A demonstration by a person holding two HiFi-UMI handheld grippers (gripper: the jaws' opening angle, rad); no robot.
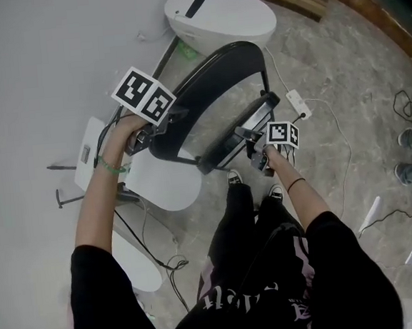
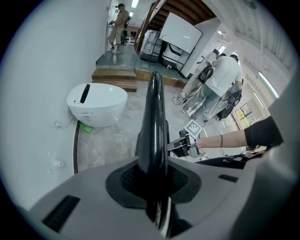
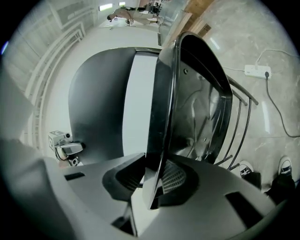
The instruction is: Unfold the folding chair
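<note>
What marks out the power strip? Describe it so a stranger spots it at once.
Start at the black folding chair mid-floor. Just right of it, in the head view, lies the power strip: a small white oblong block, a solid bar where its neighbours are thin loose cables.

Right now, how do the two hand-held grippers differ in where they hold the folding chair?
The left hand-held gripper clamps the curved black back of the folding chair; the right hand-held gripper clamps its thin seat edge. The left is nearer the wall, the right nearer the power strip. Both are shut on the chair.
</note>
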